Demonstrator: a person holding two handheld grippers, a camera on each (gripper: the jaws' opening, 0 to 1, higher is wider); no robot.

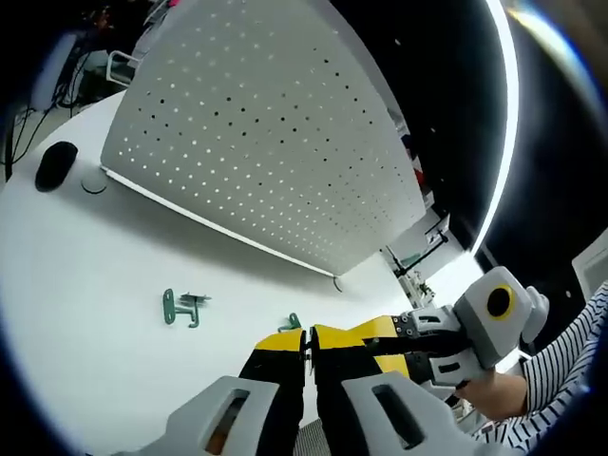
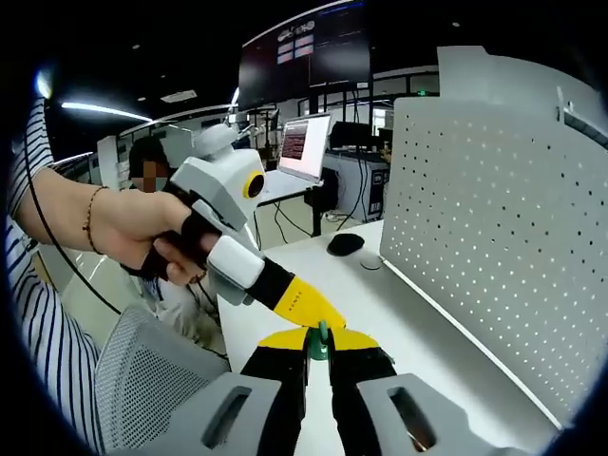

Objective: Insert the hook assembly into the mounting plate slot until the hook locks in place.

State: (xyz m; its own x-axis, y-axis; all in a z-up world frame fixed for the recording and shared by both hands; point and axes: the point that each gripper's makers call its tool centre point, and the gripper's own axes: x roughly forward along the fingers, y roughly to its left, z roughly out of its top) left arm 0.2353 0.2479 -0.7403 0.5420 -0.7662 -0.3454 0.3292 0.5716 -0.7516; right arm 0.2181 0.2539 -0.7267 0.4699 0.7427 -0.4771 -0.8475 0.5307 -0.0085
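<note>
A: Tongs first. Left tongs point(image 1: 306, 353), seen in the left gripper view, have jaws pressed nearly together with only a thin slit between the yellow tips, and I see nothing clamped there. A small green bit point(image 1: 291, 323) sits just past the tips; can't tell what it is.

B: Right tongs point(image 2: 318, 350)?

A: Right gripper view: jaws closed on a small green hook piece point(image 2: 322, 342), which sticks up between the yellow tips. In the left gripper view they come in from the right, held by a hand point(image 1: 499, 394) with a striped sleeve, tips touching the left tongs' tips.

B: Other green part?

A: Green hook bracket point(image 1: 182, 307) lies flat on the white counter point(image 1: 85, 285), well left of both tongs, touching nothing.

B: Plate?

A: White pegboard point(image 1: 266, 133) stands upright on the counter behind the bracket, apart from it. In the right gripper view it fills the right side.

B: Extras?

A: Black mouse point(image 1: 55, 163) near the board's far left corner. Monitor point(image 2: 304, 144) on a desk in the background.
</note>
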